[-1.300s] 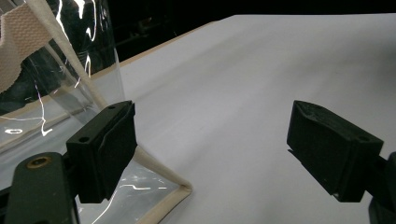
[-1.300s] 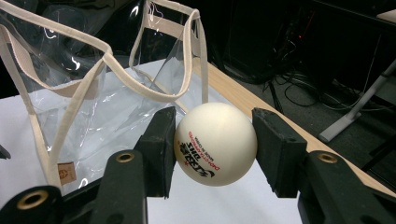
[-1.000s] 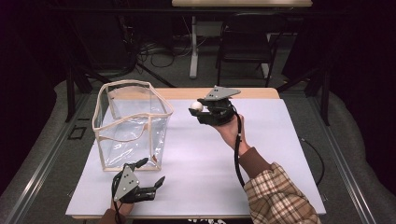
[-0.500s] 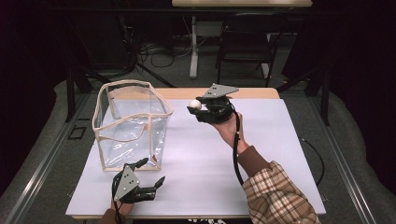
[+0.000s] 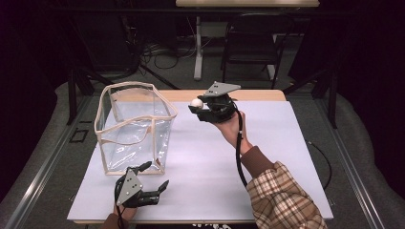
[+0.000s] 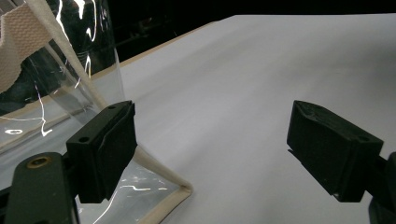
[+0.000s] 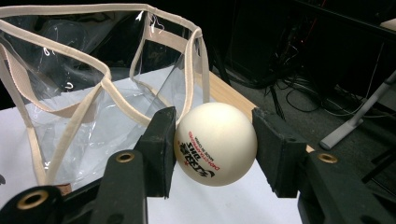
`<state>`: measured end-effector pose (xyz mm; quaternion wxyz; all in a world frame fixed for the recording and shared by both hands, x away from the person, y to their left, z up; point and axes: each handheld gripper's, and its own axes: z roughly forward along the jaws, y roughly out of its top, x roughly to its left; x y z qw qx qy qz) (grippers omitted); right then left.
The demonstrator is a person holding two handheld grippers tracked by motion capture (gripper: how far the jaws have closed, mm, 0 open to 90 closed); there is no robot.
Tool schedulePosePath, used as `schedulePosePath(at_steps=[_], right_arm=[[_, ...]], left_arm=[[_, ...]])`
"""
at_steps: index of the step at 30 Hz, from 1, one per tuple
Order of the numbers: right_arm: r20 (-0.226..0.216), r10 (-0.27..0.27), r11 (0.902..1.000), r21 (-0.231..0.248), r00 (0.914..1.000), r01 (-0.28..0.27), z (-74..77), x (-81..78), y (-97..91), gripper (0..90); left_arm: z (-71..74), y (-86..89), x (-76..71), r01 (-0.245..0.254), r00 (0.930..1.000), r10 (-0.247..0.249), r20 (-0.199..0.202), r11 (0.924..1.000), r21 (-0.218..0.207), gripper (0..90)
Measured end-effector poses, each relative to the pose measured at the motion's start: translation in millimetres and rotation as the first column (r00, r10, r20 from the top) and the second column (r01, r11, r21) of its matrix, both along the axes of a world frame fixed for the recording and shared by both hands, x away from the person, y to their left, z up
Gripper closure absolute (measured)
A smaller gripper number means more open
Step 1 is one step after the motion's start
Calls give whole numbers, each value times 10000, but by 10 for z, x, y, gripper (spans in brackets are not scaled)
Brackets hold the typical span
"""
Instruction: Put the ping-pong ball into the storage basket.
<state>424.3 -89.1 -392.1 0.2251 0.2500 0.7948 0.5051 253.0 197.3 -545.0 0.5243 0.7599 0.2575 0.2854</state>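
Observation:
A white table-tennis ball (image 7: 215, 143) with red and black print sits between the two black jaws of my right gripper (image 7: 214, 149), which is shut on it. In the high view that gripper (image 5: 197, 106) is held up above the table's far middle, the ball (image 5: 196, 102) at its tip, pointing left toward a clear plastic bag (image 5: 133, 126) with beige trim that stands open on the left. My left gripper (image 5: 153, 177) rests near the front edge just in front of the bag, open, nothing between its jaws (image 6: 210, 154). The bag's lower corner (image 6: 173, 196) lies beside its left jaw.
A white sheet (image 5: 267, 143) covers the wooden table. A cable (image 5: 237, 152) trails from the right gripper along a plaid sleeve (image 5: 282, 200). Beyond the table stand a chair (image 5: 253, 43), floor cables and a table leg (image 5: 198, 47).
The right gripper with the ball has drifted slightly left toward the bag. The left gripper has not moved.

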Motion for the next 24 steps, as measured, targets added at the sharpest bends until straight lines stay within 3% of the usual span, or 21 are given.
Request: schedulePosePath(at_steps=[24], right_arm=[[79, 116, 9997, -193, 9999, -115, 71, 53, 130, 511]], left_arm=[[-1, -2, 1, 2, 10000, -2, 3, 10000, -13, 159]])
